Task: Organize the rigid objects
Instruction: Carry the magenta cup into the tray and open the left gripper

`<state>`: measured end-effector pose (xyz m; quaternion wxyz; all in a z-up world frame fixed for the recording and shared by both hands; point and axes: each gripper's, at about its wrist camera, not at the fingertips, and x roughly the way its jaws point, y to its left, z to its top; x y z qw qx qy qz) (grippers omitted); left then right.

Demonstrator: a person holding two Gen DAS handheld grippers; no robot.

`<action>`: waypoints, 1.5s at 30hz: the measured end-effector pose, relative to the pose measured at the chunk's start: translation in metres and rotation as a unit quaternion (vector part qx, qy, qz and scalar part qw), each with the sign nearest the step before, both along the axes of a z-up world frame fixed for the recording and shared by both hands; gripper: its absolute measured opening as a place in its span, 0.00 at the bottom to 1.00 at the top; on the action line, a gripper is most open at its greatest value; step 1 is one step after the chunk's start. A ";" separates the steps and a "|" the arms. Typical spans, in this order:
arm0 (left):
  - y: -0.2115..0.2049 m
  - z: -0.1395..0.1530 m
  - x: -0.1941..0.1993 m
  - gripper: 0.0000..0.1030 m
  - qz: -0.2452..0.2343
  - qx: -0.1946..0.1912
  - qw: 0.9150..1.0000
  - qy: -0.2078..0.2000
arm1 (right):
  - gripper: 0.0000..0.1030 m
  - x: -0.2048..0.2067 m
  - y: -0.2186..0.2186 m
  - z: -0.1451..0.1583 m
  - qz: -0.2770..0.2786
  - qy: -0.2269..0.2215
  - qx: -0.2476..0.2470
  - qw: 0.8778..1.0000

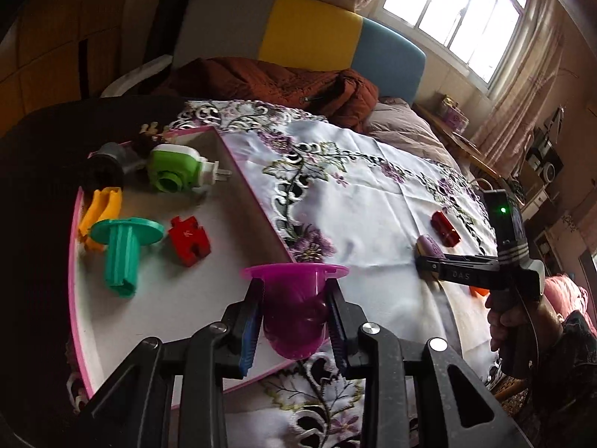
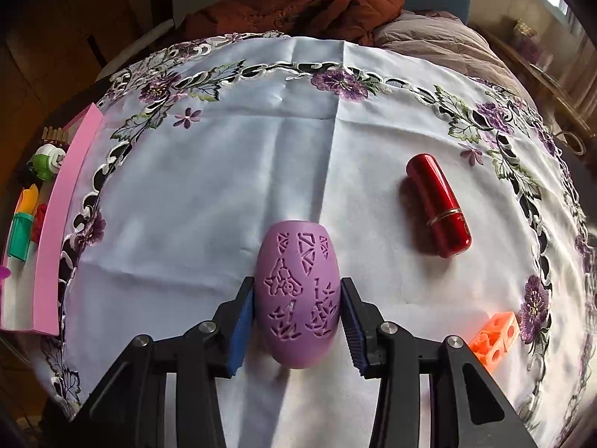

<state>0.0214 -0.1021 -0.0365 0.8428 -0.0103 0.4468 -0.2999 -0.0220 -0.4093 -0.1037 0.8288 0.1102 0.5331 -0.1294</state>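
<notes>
on my far left the pink-rimmed tray [image 1: 257, 190] sits on the embroidered tablecloth [image 1: 373, 201] that covers the table. in the tray i see a grey piece [image 1: 112, 153], a green and white plug-in device [image 1: 173, 171], a yellow piece [image 1: 100, 212], a teal flanged peg [image 1: 123, 250] and a red puzzle-shaped block [image 1: 188, 239]. my left tool [image 1: 294, 321] is clamped on a translucent magenta cup [image 1: 294, 306], pads pressing on both sides, and holds it over the tray's near corner. moving right onto the open cloth, my right tool [image 2: 296, 321] has its blue pads against the sides of a purple egg-shaped shell with cut-out patterns [image 2: 298, 298], which lies on the cloth. just right of it lies a red lipstick-like tube [image 2: 438, 205], apart from the shell. further right, near the cloth's edge, is an orange block with holes [image 2: 494, 338].
</notes>
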 end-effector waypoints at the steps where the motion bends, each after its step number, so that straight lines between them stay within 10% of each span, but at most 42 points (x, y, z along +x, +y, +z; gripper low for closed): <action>1: 0.011 -0.001 0.003 0.31 0.013 0.000 1.000 0.003 | 0.43 0.000 0.000 0.000 0.001 0.000 -0.002 1.000; 18: 0.084 -0.050 0.036 0.31 0.111 0.055 0.989 0.082 | 0.43 0.001 0.004 0.002 0.012 0.002 -0.021 1.000; 45: 0.081 -0.041 0.042 0.36 0.138 0.086 0.986 0.029 | 0.43 0.002 0.006 0.003 0.018 0.002 -0.036 0.999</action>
